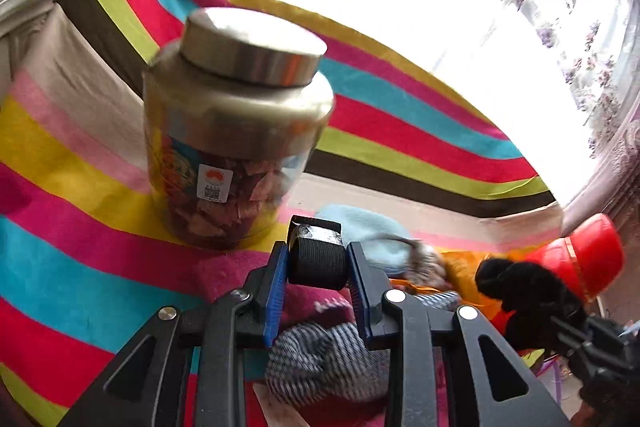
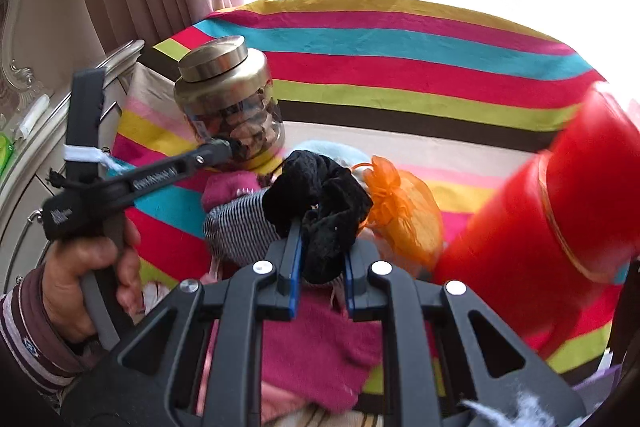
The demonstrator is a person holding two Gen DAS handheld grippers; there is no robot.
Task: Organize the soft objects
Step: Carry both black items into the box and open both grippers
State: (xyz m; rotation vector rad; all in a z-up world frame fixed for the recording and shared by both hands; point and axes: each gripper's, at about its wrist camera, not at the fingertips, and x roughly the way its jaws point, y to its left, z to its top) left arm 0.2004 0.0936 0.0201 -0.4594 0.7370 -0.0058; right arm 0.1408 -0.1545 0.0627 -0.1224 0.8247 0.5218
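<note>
Clamped in the left gripper (image 1: 318, 263) sits a black strap roll (image 1: 317, 259), while the right gripper (image 2: 320, 259) pinches a black scrunchie (image 2: 320, 205), the soft pile (image 2: 244, 227) lying at ten o'clock.

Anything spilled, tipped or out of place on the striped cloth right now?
Nothing spilled or tipped. The jar stands upright, lid on. The only misfits are hard ones among the soft pile: that jar and the red container. Both grippers hold soft items.
</note>
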